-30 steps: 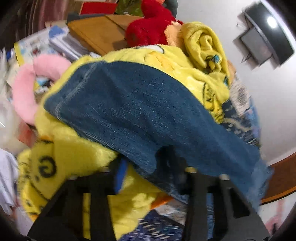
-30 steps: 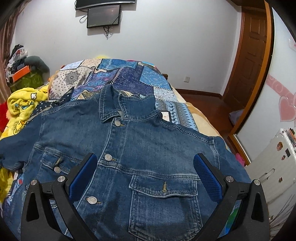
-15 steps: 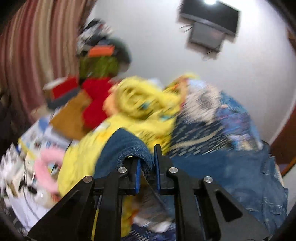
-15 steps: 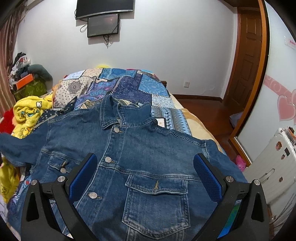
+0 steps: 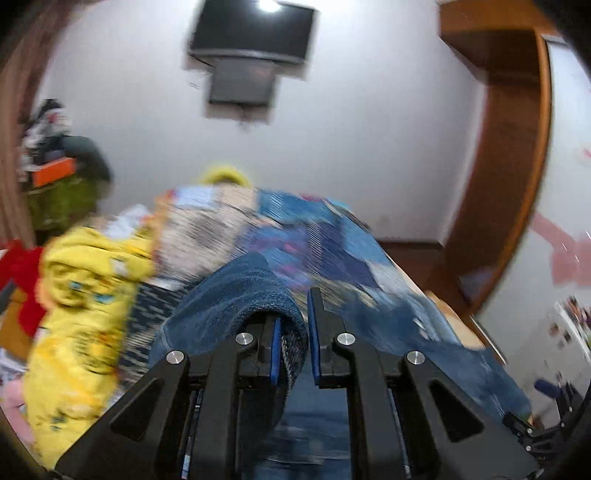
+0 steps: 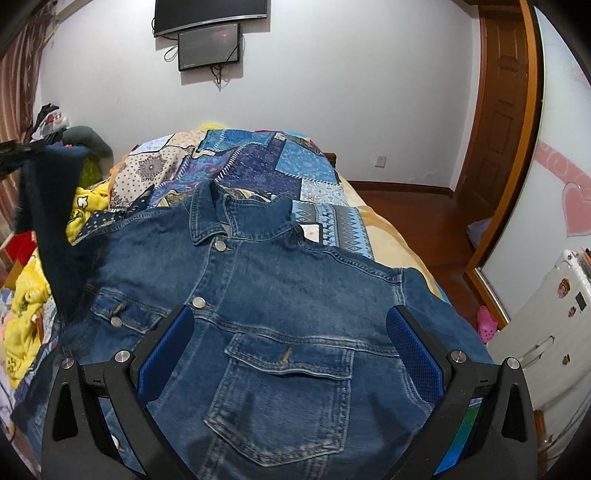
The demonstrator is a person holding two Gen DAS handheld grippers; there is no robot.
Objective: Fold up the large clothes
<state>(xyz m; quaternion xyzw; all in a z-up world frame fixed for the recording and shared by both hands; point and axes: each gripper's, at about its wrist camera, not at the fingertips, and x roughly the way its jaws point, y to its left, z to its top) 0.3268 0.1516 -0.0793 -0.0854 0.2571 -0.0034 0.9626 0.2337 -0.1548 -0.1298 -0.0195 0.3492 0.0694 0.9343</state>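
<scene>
We are in a home bedroom: a bed (image 6: 384, 236) under a patchwork quilt (image 6: 266, 162), a wall-mounted television (image 6: 210, 14), a wooden door (image 6: 498, 110) and yellow plush blankets (image 6: 26, 295).

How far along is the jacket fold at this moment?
Early. Done: denim jacket lies buttoned, front up, on the bed. In hand: left gripper pinches its sleeve, lifted. Right gripper hovers open. Left: both sleeve folds and the body fold.
</scene>
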